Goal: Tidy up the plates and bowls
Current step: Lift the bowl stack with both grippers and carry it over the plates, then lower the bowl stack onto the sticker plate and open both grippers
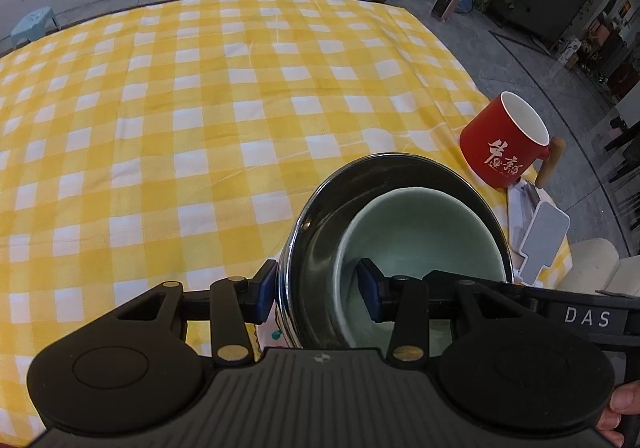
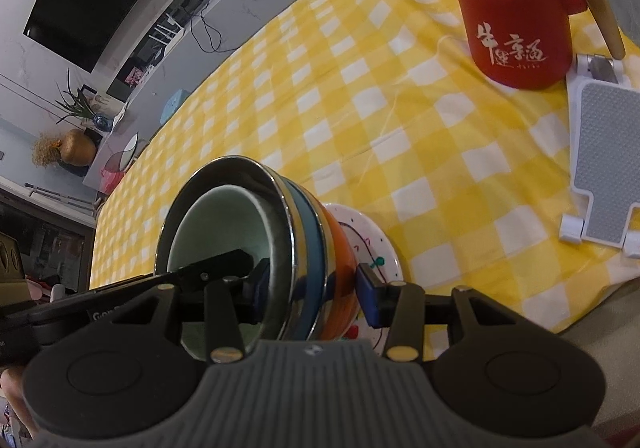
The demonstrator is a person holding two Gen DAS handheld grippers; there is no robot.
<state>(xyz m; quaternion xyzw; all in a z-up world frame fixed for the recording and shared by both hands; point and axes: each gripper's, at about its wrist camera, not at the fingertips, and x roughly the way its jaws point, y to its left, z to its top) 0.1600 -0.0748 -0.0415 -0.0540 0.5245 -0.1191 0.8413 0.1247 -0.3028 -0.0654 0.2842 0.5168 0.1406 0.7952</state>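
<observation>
My table (image 1: 200,107) wears a yellow-and-white checked cloth. Lower middle of the left wrist view, the shiny steel bowl (image 1: 316,232) looks dark inside, and the bowl nested in it (image 1: 420,232) is pale green. From the right wrist view there's a blue bowl (image 2: 310,224) and an orange bowl (image 2: 340,248) under those, on a white plate (image 2: 376,244) with coloured speckles. Upper right, the mug (image 2: 516,31) is red, white inside, white lettering, pale wood handle. The pads on my gripper (image 1: 312,294) are blue.

Your left gripper (image 1: 316,290) and right gripper (image 2: 314,288) each had 2 blue pads, black linkages with brass rivets, and a ribbed grey body at 6 o'clock.
</observation>
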